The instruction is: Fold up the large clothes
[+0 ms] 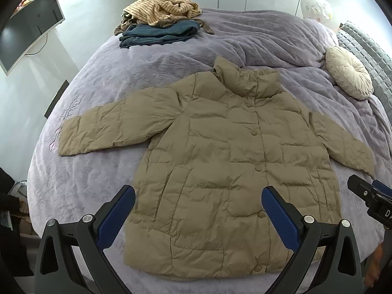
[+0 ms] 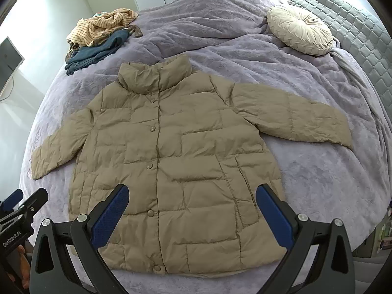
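1. Your left gripper (image 1: 198, 204) is spread wide with nothing between its blue pads (image 1: 117, 216); it hangs above the lower hem area of the tan puffer jacket (image 1: 220, 161), apart from the fabric.
2. Your right gripper (image 2: 192, 203) is likewise released, jaws wide, blue pads (image 2: 274, 214) bare, held above the same lower part of the jacket.
3. The jacket lies flat and front-up on the lavender bedspread (image 1: 98, 93), straight ahead of both tools, buttoned shut along a row of snaps (image 1: 258, 168) running down its middle. Its collar (image 1: 247, 78) points away from you, and the hem is nearest your fingers.
4. Both sleeves are spread outward: the left sleeve (image 1: 103, 129) reaches off to the left of your left gripper, the right sleeve (image 2: 301, 120) off to the right of your right gripper.
5. From the left wrist view, your right gripper shows at the right edge, beside the jacket's right side; from the right wrist view, your left gripper shows at the lower left edge.
6. Far ahead and left of the tools, beyond the collar, sits a pile of clothes: a striped top (image 1: 161, 9) crumpled over folded blue jeans (image 1: 159, 35), well apart from the jacket.
7. Ahead and to the right, a round cream cushion (image 2: 299, 29) rests on the bedspread near the grey quilted headboard (image 2: 348, 24).
8. Far left, a monitor (image 1: 29, 27) stands against the wall.
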A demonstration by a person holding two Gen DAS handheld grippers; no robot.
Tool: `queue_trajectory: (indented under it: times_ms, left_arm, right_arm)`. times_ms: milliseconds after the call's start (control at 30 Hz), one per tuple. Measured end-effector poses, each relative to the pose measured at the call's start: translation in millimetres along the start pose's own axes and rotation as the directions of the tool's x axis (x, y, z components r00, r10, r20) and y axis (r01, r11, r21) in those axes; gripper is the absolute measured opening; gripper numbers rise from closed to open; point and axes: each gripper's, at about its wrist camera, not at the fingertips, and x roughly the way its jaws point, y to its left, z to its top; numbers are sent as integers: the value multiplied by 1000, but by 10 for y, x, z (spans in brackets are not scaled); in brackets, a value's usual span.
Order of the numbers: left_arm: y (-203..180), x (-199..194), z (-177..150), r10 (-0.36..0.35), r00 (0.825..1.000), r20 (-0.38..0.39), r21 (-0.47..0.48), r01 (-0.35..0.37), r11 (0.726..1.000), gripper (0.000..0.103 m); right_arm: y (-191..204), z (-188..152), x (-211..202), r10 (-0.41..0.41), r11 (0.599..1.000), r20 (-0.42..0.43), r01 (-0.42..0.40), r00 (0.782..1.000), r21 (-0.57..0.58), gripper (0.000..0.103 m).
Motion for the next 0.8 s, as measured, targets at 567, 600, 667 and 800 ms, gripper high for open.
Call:
queue_trajectory:
  times_ms: [567,600,667,800]
  left_arm:
    - [-53,-16,-4,0,1000,-1,14,0,1000,103]
    - [-53,-20,-6,-1,1000,0,13,1,1000,103]
    - [-52,-28,-13,1,1000,2,12,-1,1000,103]
    - [-52,-12,30,3,1000,-3,9,-3,1000,103]
  right_arm:
    - [-3,19,-4,-5,1000,6,5,1000,-1,103]
    - [-2,15,-4,-5,1000,6,5,1000,-3,103]
    - [-4,19,-3,-5,1000,7,5,1000,-5,103]
    - [-26,29,-5,-2,1000,8,2,1000,-7,103]
